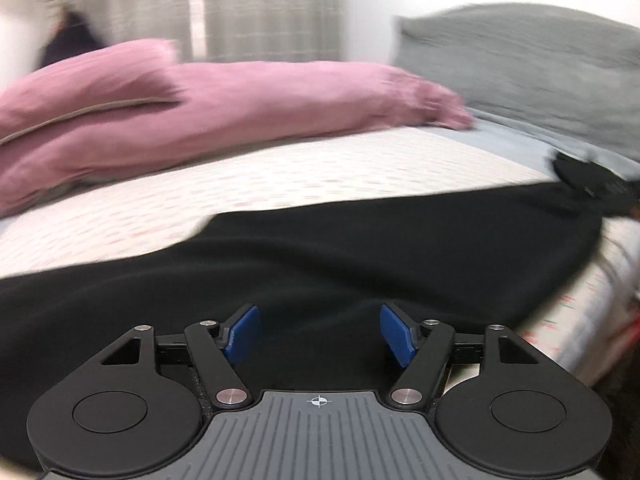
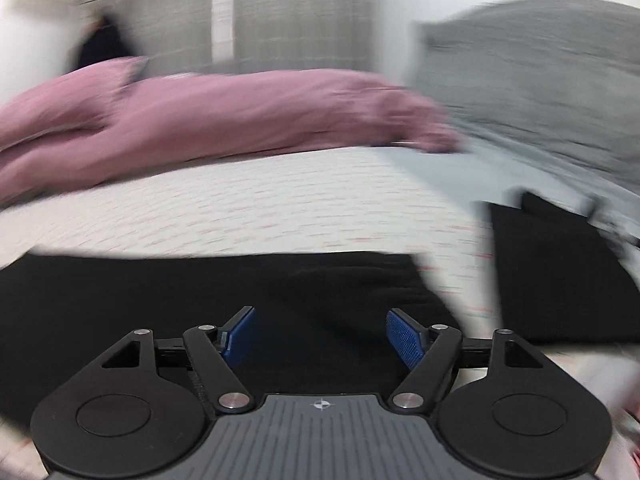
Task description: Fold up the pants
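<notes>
Black pants (image 1: 320,264) lie spread flat across the patterned white bedsheet (image 1: 280,176), filling the lower half of the left wrist view. My left gripper (image 1: 320,334) hovers over them, open, its blue pads (image 1: 242,334) wide apart with nothing pinched between them. In the right wrist view the black pants (image 2: 224,296) lie below my right gripper (image 2: 322,338), which is open too, pads (image 2: 406,338) clear of the cloth. A second black fabric piece (image 2: 560,276) lies at the right, apart from the main stretch. Both views are motion-blurred.
A pink pillow (image 1: 224,108) lies along the far side of the bed, a grey pillow (image 1: 532,64) at the far right on a pale blue sheet (image 2: 460,180). Grey curtains (image 1: 272,8) hang behind. The bed's edge (image 1: 580,320) drops off at the right.
</notes>
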Action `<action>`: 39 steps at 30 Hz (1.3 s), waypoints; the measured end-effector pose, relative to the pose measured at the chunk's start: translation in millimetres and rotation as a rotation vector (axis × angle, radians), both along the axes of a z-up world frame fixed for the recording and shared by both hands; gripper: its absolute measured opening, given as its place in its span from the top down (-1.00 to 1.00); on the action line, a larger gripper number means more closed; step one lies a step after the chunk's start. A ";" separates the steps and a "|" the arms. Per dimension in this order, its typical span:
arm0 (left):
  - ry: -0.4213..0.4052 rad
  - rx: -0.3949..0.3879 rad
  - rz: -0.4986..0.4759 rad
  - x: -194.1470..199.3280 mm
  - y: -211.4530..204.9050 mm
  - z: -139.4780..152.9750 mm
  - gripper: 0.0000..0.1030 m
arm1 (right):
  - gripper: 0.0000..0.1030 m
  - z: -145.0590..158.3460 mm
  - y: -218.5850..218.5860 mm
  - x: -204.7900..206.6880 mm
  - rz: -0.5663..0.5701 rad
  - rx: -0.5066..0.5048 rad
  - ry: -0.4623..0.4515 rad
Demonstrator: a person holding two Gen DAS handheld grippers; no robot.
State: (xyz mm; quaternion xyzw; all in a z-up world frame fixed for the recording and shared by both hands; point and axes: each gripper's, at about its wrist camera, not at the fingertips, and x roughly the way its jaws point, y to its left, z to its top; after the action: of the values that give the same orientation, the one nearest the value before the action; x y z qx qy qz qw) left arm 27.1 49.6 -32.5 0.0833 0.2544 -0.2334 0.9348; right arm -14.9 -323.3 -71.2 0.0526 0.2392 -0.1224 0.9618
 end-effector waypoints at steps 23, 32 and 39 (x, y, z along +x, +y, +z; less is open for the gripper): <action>-0.113 -0.027 0.811 -9.7 145.0 -20.4 -0.42 | -0.31 -0.3 169.5 33.4 0.846 -0.101 0.020; -0.092 -0.117 0.862 -8.8 170.4 -19.7 0.96 | 0.61 -9.7 189.7 38.0 0.965 -0.156 0.079; -0.008 -0.004 0.959 8.2 180.1 -28.6 0.86 | 0.49 -13.6 188.2 33.0 1.018 -0.152 0.140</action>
State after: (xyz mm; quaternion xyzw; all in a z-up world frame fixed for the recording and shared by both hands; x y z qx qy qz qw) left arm 35.3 229.7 -61.2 -0.0443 0.2604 0.2242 0.9381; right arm 18.1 -135.1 -84.8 -0.1487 0.2889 0.3409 0.8822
